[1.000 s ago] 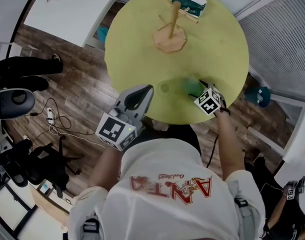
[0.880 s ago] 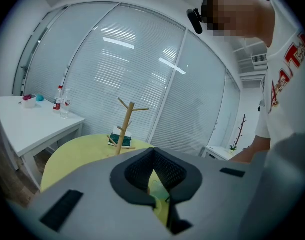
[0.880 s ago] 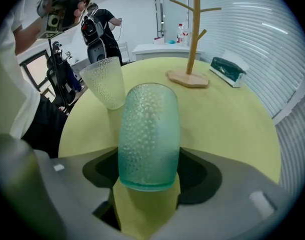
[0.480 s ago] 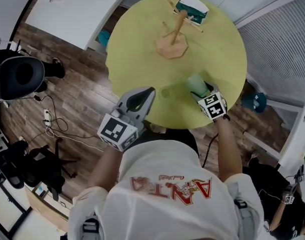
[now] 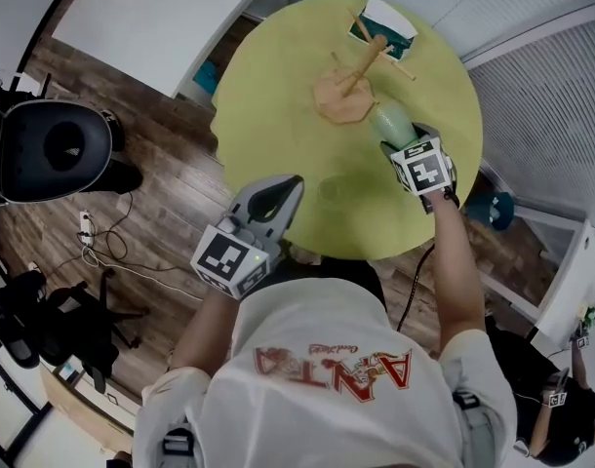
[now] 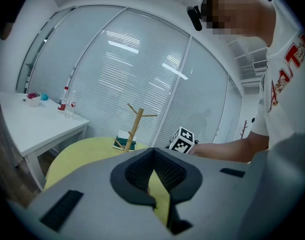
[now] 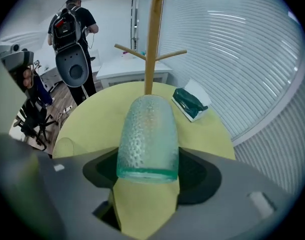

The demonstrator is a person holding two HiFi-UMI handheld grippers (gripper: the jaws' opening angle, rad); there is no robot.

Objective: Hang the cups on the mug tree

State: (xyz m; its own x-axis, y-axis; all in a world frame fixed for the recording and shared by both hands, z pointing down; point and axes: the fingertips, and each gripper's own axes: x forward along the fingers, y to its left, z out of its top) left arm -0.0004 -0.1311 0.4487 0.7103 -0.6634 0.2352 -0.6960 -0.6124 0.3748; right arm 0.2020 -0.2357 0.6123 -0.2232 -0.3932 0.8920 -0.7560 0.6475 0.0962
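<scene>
Holding the cup point(image 7: 147, 134) clamped lengthwise in your right tongs point(image 7: 146, 176) aims it at the mug tree point(image 5: 360, 66) just ahead, probably ready for a peg; your left tongs point(image 6: 153, 171) wait clenched, empty, over the table point(image 5: 278, 105) edge

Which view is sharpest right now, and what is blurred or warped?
Right gripper view: sharpest, dimpled pale green glass cup crisp, blinds bowed by the wide lens. Head view: softer, the cup looks smeared beside the wooden mug tree. Left gripper view: window frames curved, lamp reflections, dark corners.
</scene>
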